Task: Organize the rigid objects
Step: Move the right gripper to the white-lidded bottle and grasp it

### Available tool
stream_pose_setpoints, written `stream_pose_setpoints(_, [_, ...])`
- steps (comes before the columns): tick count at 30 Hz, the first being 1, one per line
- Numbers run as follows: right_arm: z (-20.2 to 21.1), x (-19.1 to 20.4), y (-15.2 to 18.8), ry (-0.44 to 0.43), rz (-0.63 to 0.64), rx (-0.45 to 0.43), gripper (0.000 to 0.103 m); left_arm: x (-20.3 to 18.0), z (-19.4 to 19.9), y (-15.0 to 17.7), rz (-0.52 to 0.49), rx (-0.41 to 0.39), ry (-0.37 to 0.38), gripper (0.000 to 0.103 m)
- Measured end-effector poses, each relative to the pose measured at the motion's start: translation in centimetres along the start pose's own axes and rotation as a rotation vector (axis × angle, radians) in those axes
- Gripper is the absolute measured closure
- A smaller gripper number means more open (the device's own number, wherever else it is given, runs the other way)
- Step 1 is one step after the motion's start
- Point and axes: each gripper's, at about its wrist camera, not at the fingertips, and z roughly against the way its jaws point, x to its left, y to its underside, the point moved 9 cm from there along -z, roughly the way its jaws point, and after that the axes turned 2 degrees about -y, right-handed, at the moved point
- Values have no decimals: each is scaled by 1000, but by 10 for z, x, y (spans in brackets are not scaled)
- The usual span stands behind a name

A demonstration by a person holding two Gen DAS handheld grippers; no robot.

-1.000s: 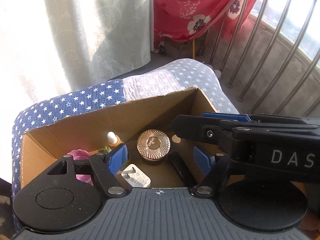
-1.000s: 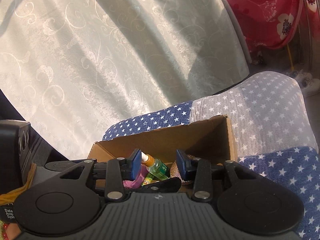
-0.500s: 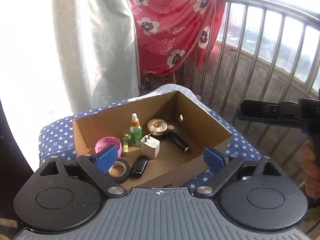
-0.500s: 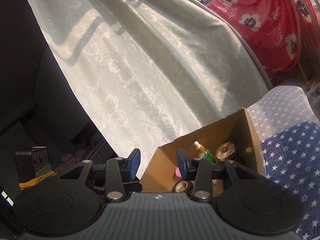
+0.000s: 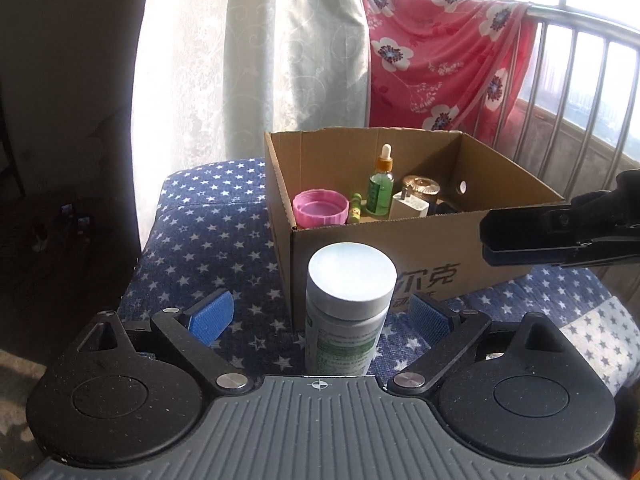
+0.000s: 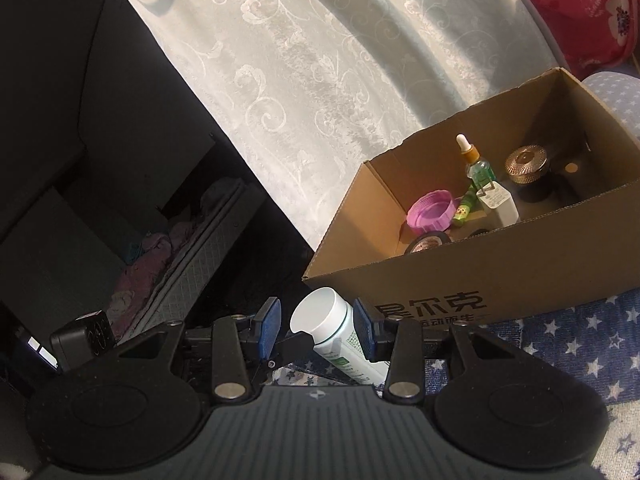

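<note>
Cardboard box mostly filled; my left gripper gapes around the unheld white pill bottle.

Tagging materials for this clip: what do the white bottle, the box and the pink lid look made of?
White bottle: looks like plastic, smooth matte cap, printed green label.
Box: corrugated cardboard, brown and matte, with folded corners and printed characters on its front.
Pink lid: probably plastic, slightly glossy, with a ribbed rim.
</note>
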Motion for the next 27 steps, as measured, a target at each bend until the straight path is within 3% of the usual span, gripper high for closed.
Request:
stream_pose_setpoints(9, [-48, -11, 4, 29, -75, 77, 60, -13, -32, 9, -43, 42, 17, 10])
stream_pose_setpoints(22, [-68, -18, 6, 31, -108, 103, 60, -18, -44, 14, -4, 87, 29, 46])
stream_pose_setpoints(27, [-69, -17, 8, 27, -109, 96, 60, -19, -42, 14, -6, 80, 14, 48])
